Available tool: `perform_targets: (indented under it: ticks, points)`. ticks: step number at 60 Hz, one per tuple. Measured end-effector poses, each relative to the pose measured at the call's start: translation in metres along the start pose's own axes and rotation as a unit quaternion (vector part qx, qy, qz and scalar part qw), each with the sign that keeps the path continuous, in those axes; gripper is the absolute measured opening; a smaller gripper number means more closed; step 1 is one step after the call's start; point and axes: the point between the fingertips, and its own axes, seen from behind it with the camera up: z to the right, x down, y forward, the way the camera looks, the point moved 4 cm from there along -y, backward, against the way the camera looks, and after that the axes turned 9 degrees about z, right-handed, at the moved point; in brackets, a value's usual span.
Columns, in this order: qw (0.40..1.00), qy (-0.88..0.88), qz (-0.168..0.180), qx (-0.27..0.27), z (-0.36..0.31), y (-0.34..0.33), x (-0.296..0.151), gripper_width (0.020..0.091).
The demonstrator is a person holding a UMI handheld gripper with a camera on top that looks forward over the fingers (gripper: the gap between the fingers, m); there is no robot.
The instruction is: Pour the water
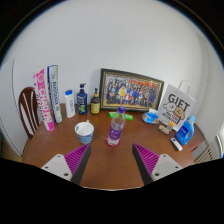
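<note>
A clear plastic water bottle with a purple label stands upright on the brown round table, just ahead of my fingers. Left of it stands a white paper cup. My gripper is open, and its two magenta pads are spread wide with only bare tabletop between them. The bottle is beyond the fingertips, roughly on the line midway between them, and not touched. The cup lies ahead of the left finger.
A framed photo leans on the wall behind. Books and several small bottles stand at the back left. A white gift bag and blue items sit at the right. A wooden chair is at the left.
</note>
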Motion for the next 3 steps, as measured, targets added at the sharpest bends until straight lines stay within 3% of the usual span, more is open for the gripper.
perform_targets:
  ticks: [3]
  points:
    - [1.000,-0.003,0.003,0.005,0.0051,-0.0006,-0.0006,0.0856]
